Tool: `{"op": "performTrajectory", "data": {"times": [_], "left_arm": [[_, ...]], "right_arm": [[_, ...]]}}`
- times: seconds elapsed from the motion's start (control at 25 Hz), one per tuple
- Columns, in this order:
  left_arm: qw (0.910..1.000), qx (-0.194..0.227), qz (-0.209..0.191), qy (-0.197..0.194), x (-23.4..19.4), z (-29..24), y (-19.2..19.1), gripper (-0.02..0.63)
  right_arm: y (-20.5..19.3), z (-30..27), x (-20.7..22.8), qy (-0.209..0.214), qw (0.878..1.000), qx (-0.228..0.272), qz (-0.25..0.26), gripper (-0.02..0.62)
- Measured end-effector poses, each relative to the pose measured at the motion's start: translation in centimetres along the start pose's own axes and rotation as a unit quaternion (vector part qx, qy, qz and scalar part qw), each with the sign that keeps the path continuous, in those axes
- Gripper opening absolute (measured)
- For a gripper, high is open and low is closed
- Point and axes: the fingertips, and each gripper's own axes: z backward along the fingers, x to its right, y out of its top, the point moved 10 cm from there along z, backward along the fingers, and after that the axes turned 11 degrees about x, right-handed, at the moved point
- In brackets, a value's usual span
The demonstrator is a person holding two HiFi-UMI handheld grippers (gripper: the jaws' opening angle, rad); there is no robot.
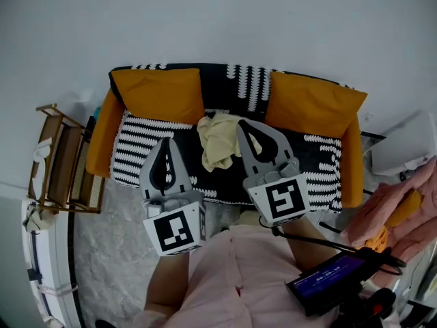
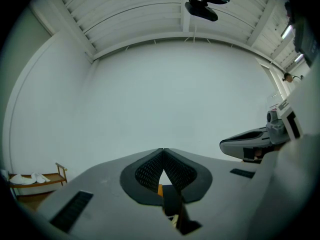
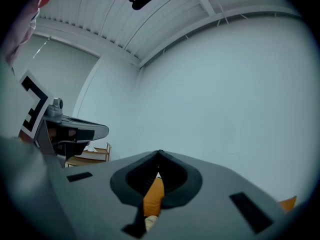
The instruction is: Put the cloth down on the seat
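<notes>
Yellow cloth (image 1: 220,141), one piece, lies on the seat (image 1: 133,141) near two orange cushions (image 1: 158,94); your left tongs (image 1: 166,142) and right tongs (image 1: 241,124) hover closed and empty.

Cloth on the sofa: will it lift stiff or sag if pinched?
Probably floppy: the cloth lies crumpled in soft folds, so it should sag. Likely light, since it looks thin. A push would probably bunch it on the patterned seat rather than slide it.

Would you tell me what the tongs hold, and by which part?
Nothing: left tongs and right tongs are shut, empty; the cloth lies on the seat.
</notes>
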Motion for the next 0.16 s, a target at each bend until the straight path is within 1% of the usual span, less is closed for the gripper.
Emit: {"op": "performTrajectory", "data": {"times": [0.16], "left_arm": [[1.0000,-0.001,0.001,-0.001,0.20,0.09,-0.13,0.014]], "right_arm": [[-0.15,0.20,0.00,0.001,1.000,-0.002,0.001,0.001]]}}
